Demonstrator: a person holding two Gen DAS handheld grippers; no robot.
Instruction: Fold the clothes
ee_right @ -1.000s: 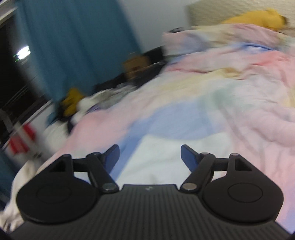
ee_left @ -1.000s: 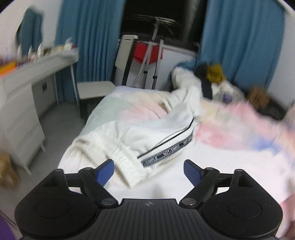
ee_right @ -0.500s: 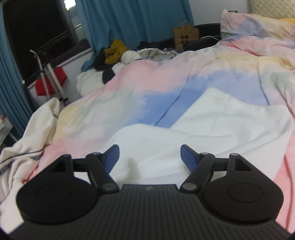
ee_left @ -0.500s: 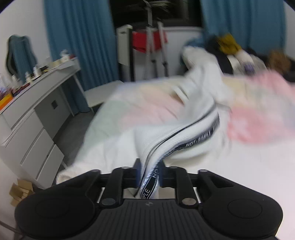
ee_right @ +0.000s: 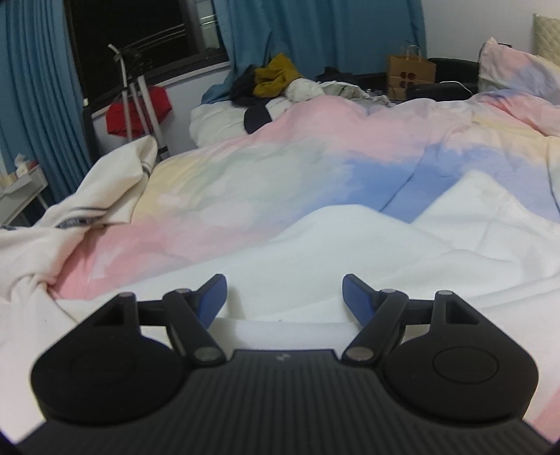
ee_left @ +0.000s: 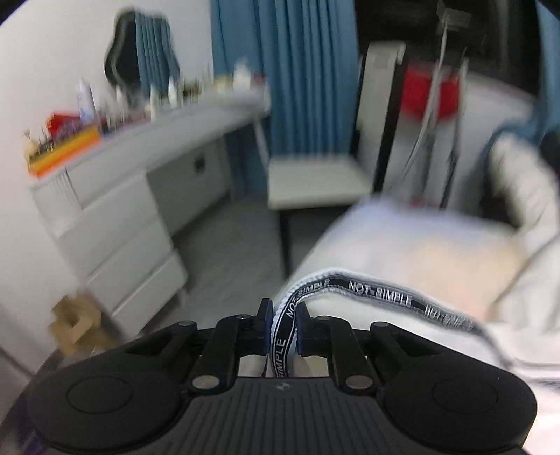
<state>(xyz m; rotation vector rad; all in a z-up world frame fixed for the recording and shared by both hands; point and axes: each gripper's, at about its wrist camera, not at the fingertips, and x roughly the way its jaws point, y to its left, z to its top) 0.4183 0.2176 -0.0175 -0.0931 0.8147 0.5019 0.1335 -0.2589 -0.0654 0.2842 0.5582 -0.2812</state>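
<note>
Two grippers are in play: the left gripper [ee_left: 282, 327] is clamped on the lettered side band [ee_left: 378, 292] of the white trousers [ee_right: 87, 206], which trail limp across the pastel duvet [ee_right: 297, 157]. Soft and floppy, they probably need a second hold along the waistband. The right gripper [ee_right: 284, 295] hovers wide open, empty, over white bedding [ee_right: 385, 259].

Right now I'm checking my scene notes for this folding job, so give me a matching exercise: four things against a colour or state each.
Things:
1. left tool
2. right tool
3. curtains
4. paper bag

Colour or state:
A. blue
B. open, nothing between its pads
C. brown
D. shut on the white garment's lettered stripe

Pairs: 1-D, 2-B, 3-A, 4-C
</note>
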